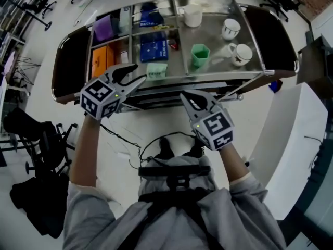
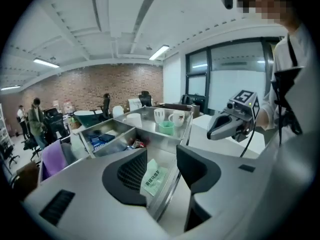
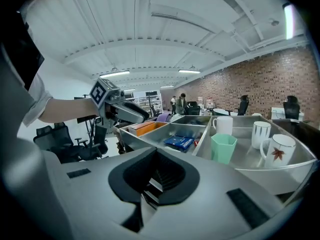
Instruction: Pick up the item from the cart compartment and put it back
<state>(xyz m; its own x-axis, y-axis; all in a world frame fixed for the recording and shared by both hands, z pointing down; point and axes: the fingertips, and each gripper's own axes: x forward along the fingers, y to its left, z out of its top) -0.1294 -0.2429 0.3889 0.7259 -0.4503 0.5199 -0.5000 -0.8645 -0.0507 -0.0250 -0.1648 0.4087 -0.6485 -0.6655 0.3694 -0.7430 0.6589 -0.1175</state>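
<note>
The left gripper (image 2: 162,158) has its fingers (image 2: 127,176) spread well apart with nothing clamped. In the gap between them shows the packet (image 2: 154,178), and neither pad presses on it. From the head view the left gripper (image 1: 136,74) hangs at the cart's front left, its tips just beside the packet (image 1: 156,70). Whether a tip brushes the packet cannot be told.

The right gripper (image 3: 155,170) has its fingers (image 3: 135,176) closed together on nothing. It hovers in front of the cart (image 1: 208,77), clear of the rim, as the head view shows (image 1: 186,98).

The packet is small, flat and pale mint green, with a line of dark print down its face. It lies in the front compartment (image 2: 170,159) of the steel cart, close against the front wall.

Behind it lies a blue box (image 1: 154,50), and to its right stands a green cup (image 1: 200,55) on the open steel surface, with two white mugs (image 1: 240,53) further right.

The packet's left edge is hidden behind the left finger, and its print is too small to read. Some small reddish things (image 2: 137,144) past the divider are too blurred to name. The cart's lower levels are cut off beneath its top.
</note>
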